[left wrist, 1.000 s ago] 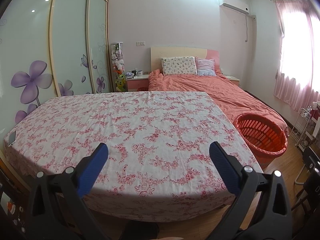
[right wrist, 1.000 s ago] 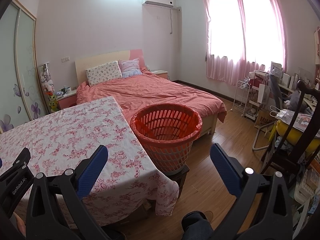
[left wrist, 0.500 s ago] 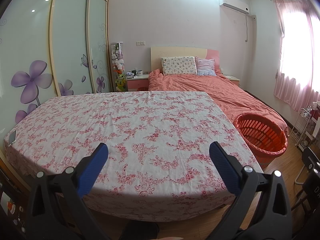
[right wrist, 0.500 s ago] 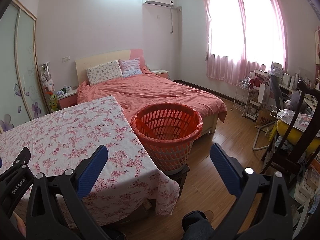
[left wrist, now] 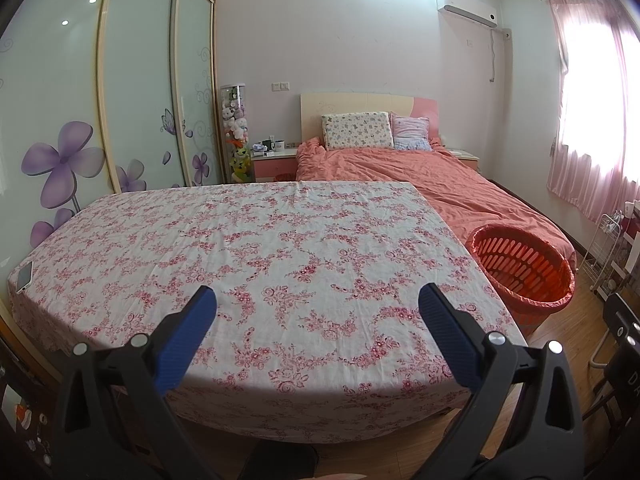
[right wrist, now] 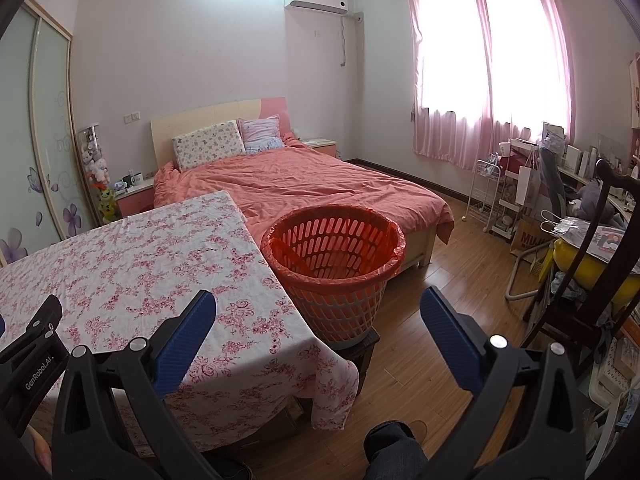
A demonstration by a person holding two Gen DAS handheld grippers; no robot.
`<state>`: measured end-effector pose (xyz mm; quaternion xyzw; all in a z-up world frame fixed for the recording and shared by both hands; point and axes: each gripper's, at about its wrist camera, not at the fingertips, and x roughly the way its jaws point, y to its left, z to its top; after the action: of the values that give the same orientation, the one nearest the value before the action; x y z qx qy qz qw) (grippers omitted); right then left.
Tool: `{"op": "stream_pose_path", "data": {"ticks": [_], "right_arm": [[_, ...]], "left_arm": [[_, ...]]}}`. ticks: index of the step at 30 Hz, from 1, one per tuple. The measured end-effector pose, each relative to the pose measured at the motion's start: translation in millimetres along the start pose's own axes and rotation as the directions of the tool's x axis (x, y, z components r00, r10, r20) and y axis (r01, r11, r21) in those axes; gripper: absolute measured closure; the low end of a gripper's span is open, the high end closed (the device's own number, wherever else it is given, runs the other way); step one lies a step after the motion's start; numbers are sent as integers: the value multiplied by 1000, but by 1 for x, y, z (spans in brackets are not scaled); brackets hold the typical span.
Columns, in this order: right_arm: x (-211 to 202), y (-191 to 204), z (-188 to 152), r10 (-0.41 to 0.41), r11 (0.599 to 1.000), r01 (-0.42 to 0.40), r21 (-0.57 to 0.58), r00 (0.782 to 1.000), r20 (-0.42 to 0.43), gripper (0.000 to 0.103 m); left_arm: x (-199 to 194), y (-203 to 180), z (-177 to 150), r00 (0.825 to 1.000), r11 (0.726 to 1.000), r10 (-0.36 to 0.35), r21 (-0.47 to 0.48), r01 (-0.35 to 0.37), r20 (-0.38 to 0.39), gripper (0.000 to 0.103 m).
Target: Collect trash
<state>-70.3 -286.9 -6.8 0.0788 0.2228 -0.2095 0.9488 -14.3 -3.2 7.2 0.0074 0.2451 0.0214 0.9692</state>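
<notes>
Since no trash shows anywhere on the flowered tablecloth, the step in hand is, by judgement, a search or a finish check rather than a pick. To do it well, the person would best sweep both cameras slowly over the cloth and the wooden floor and keep both tools spread until a piece is found, so nothing is nudged off the edge. The one item on the cloth, a white phone at the far left edge of the left wrist view, looks like a belonging and not rubbish, so it is better left alone.

Largest in both views is the table under its cloth, filling the middle of the left wrist frame and the lower left of the right wrist frame. Next in size is the red basket, lined with a red bag, the likely place for trash. It stands on a low dark stool just beside the table's right edge, at the centre of the right wrist view and at the right of the left wrist view. Its inside looks bare, though the bottom is partly hidden.

Smallest are the tools. The left gripper hovers wide apart over the near edge of the cloth, holding nothing. The right gripper is likewise spread and empty, and the basket sits just beyond and between its blue pads.
</notes>
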Motion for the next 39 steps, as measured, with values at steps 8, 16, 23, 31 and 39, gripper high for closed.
{"op": "stream_pose_path", "data": {"ticks": [8,16,23,31,39], "right_arm": [[0,1,-1,1,1000,-1,1,1000,-1,2],[0,0,-1,0,1000,0,0,1000,-1,2],[0,1,-2,1,1000,-1,1,1000,-2,2],[0,2,-2,1,1000,-1,1,1000,-4,2],[1,3,-4,1,1000,-1,1,1000,-5,2]], "left_arm": [[0,1,-2,1000,1000,-2,1,2,-4,4],[1,0,-4,1000,1000,-2,5,2,-8,4],[2,-1,-3,1000,1000,-2,6,2,-11,4],[3,-1,-4,1000,1000,-6,8,6,-13,4],[2,1,-5,1000,1000,-9,8,9,-15,4]]}}
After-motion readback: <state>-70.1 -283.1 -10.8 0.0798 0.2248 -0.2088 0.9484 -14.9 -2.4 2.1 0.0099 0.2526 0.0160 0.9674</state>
